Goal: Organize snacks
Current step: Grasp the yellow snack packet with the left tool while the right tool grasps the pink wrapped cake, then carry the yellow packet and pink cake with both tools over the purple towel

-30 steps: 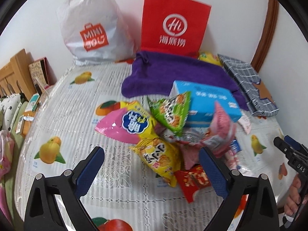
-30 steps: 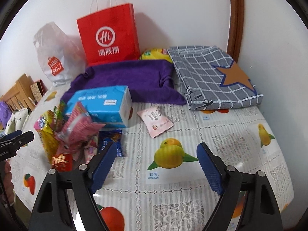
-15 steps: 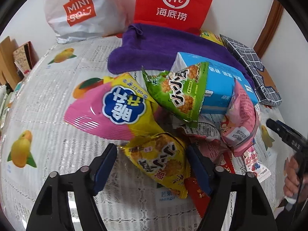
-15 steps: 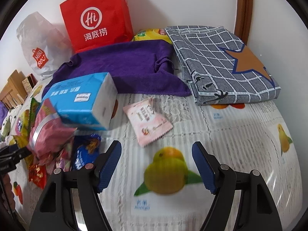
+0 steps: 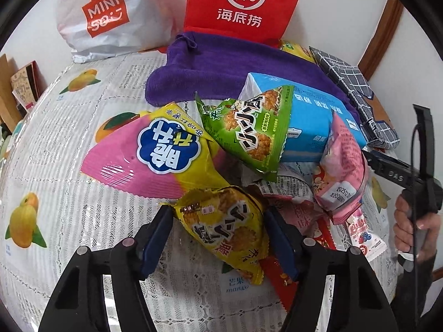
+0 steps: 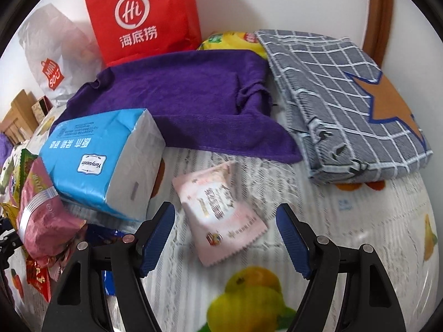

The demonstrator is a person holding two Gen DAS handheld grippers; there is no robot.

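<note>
Two grippers work over a table covered with a fruit-print lace tablecloth. The left gripper straddles a yellow rice-cracker packet: both blue pads flank the packet's sides, and the left pad appears to touch its edge, but whether the jaws actually pinch it cannot be told. This packet lies at the near edge of the snack pile, on top of a red packet.

Behind it rests a pink-and-yellow snack bag, and just to its right a green rice-cracker packet leans against a blue tissue pack. A pink snack bag stands upright at the pile's right side, touching the tissue pack.

The right gripper hovers with jaws spread wide and empty, either side of a pale pink sachet that lies flat on the cloth, apart from the pile, just right of the tissue pack. The person's right hand on its handle shows in the left wrist view.

Farther back, a purple towel lies spread toward the far edge, with a folded grey checked cloth at the far right corner. A red paper bag and a white Miniso plastic bag stand against the wall.
</note>
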